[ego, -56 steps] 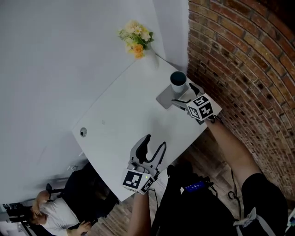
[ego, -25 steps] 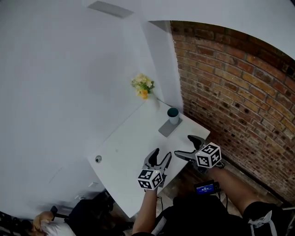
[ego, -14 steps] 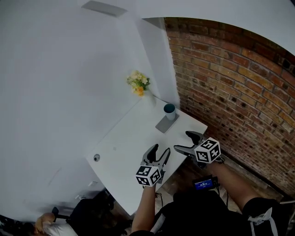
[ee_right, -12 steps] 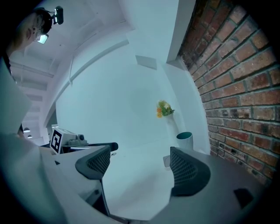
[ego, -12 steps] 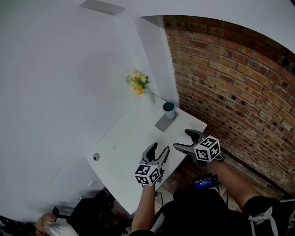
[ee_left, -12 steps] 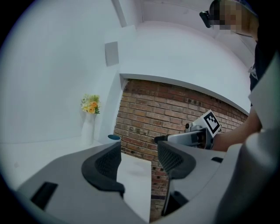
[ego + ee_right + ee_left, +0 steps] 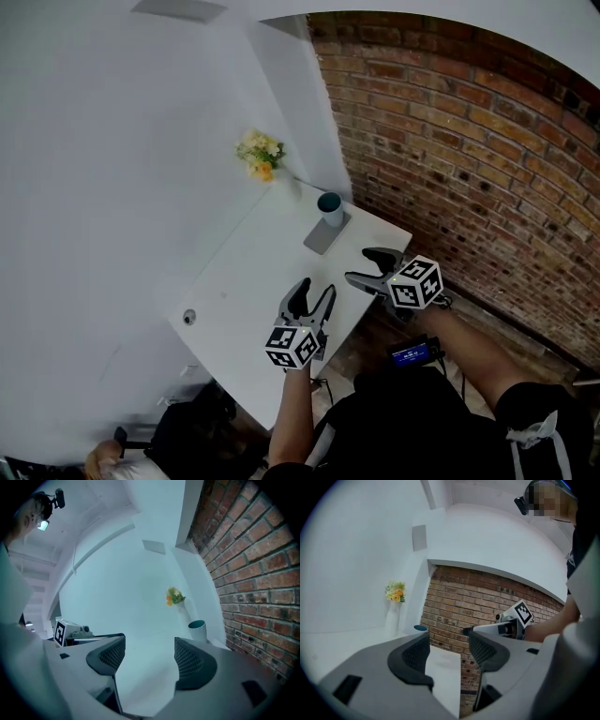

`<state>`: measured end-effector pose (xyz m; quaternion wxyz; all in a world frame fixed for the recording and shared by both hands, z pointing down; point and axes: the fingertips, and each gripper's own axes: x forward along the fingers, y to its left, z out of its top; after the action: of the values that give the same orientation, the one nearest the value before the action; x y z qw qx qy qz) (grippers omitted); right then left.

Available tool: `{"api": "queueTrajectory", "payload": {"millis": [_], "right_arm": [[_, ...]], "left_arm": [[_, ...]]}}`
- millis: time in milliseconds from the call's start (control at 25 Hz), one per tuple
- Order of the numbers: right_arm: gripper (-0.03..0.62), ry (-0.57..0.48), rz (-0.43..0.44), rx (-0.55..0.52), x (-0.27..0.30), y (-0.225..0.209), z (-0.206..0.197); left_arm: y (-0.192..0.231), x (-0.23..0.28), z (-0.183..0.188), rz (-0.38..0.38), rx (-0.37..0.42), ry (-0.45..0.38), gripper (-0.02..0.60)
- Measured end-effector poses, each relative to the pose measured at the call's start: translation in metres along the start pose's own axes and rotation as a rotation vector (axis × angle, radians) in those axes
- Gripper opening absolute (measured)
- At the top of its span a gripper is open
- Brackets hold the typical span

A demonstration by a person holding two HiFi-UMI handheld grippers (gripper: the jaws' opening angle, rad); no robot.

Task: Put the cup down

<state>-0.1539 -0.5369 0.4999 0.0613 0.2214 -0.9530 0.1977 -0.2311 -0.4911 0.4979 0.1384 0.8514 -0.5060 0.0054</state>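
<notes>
The white cup with a teal inside (image 7: pixel 329 208) stands upright on a grey pad (image 7: pixel 323 234) at the far right part of the white table (image 7: pixel 253 272). It also shows small in the right gripper view as the cup (image 7: pixel 197 630) and as a teal rim (image 7: pixel 420 628) in the left gripper view. My right gripper (image 7: pixel 361 267) hovers over the table's right edge, well short of the cup; its jaws are closing with nothing between them. My left gripper (image 7: pixel 311 298) is open and empty over the near edge.
A white vase of yellow flowers (image 7: pixel 258 156) stands at the table's far corner. A brick wall (image 7: pixel 469 159) runs along the right side. A round grommet (image 7: pixel 188 318) sits in the table's left part. A person sits low at the left (image 7: pixel 122 459).
The right gripper has left the cup on the pad and drawn back toward me. Both grippers now hang near the table's near edge, and the head view has pulled back and shifted.
</notes>
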Motion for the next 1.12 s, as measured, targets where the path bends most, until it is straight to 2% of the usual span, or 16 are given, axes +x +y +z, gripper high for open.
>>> {"api": "queueTrajectory", "payload": {"millis": [240,400,1120], "right_arm": [[0.27,-0.012,-0.004,0.012,-0.003,-0.005,0.004],[0.242,-0.012,-0.001,0.009,-0.006,-0.006,0.003],[0.235,0.019,0.002,0.022,-0.001,-0.013,-0.008]], "left_arm": [[-0.005,0.004,0.001,-0.019,0.003,-0.001,0.268],[-0.012,0.006,0.0,-0.036,0.006,0.005,0.268],[-0.015,0.004,-0.005,-0.043,0.0,0.019,0.267]]}}
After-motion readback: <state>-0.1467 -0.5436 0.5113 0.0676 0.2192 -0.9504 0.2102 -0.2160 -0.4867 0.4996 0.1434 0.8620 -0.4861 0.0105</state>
